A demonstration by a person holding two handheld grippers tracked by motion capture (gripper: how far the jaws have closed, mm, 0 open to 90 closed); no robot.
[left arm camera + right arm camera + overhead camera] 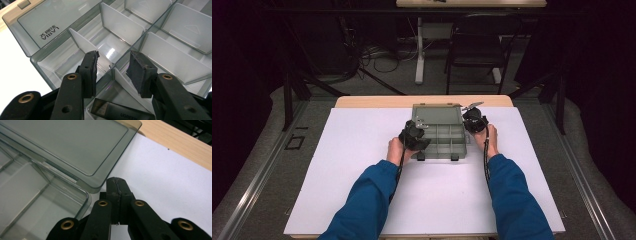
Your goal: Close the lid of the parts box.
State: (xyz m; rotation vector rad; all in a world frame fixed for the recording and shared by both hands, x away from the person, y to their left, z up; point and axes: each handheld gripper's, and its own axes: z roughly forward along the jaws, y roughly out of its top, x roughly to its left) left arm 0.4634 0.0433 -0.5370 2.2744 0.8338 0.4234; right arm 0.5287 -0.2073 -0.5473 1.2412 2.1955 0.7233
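A clear grey compartment box [439,149] lies open on the white board, its lid [437,112] folded back flat behind it. My left gripper [414,135] is over the box's left side. In the left gripper view this gripper [115,67] is open, its jaws hanging above the white dividers [120,23], with nothing held. A black stick marked UGREEN [122,113] lies in the compartment below the jaws. My right gripper [474,121] is at the box's right rear corner. In the right gripper view it [117,186] is shut and empty, its tip right beside the lid's corner [100,182].
The white board [362,165] covers most of the wooden table [377,101], with free room left, right and in front of the box. Two black latches [421,156] stick out at the box's front wall. A chair [477,45] and cables stand beyond the table.
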